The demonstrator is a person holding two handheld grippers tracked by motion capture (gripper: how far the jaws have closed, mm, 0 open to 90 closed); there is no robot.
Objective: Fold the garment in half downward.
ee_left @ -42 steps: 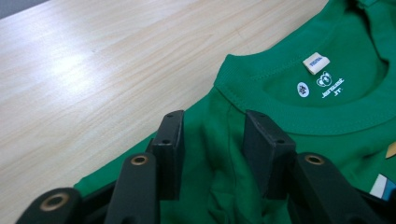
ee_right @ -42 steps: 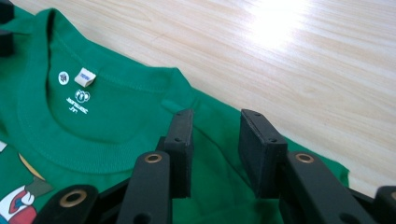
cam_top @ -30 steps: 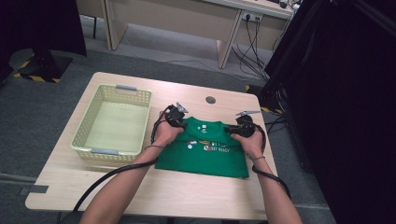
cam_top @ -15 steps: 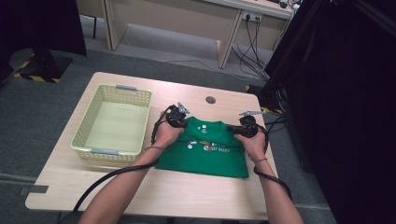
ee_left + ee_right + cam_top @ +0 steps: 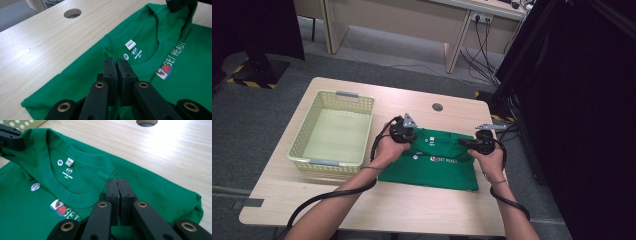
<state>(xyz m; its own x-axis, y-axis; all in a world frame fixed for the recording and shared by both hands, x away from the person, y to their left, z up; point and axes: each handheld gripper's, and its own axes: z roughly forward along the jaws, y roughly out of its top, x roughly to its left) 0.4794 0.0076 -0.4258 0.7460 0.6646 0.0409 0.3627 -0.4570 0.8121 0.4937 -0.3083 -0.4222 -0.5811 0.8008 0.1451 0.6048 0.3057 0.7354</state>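
Note:
A green T-shirt (image 5: pixel 432 167) with a white "GET READY" print lies front up on the wooden table (image 5: pixel 412 210), collar toward the far side. My left gripper (image 5: pixel 415 136) is shut on the fabric of the shirt's left shoulder beside the collar (image 5: pixel 117 66). My right gripper (image 5: pixel 465 143) is shut on the other shoulder (image 5: pixel 117 185). Both pairs of jaws are pressed together with green cloth pinched under them. In the left gripper view the right gripper (image 5: pixel 182 4) grips the shirt past the collar; in the right gripper view the left gripper (image 5: pixel 11 138) does so.
A pale yellow plastic basket (image 5: pixel 332 162) stands to the left of the shirt, nothing inside. A round cable hole (image 5: pixel 437 107) is in the tabletop beyond the collar. Desks and cables stand on the floor behind the table.
Both hands have drawn a little toward the person, bringing the shirt's shoulders and collar edge with them.

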